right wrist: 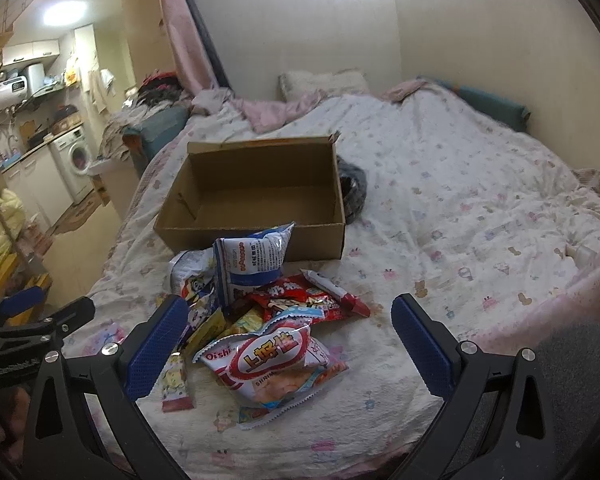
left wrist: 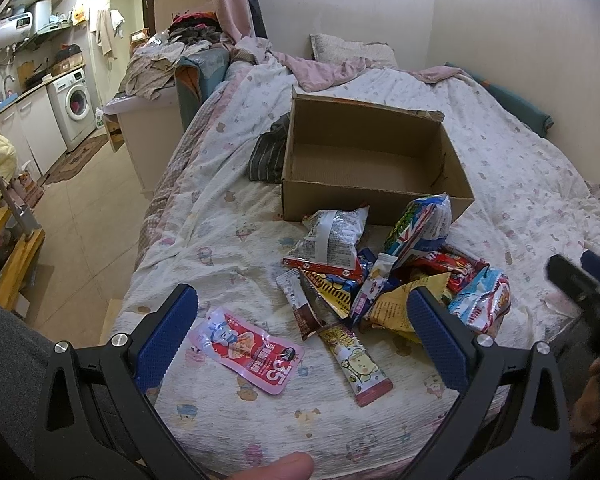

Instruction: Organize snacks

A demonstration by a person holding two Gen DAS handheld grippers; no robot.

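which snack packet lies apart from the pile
The flat pink and red pouch marked 35, lying alone between the left hand-held gripper's fingers; the others overlap.

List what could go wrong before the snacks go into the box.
The snacks lie overlapped in a heap, so an open right gripper closing on the Oishi bag may snag a neighbour or crush the puffy bag. The cardboard box sits on a soft, rumpled quilt, so it could tip when nudged.

"Oishi" and "上好佳" are showing on the shrimp-chip bag point(right wrist: 278, 364) lying between the right gripper's fingers; "35" is reading upside-down on the pink pouch point(left wrist: 246, 350) between the left's.
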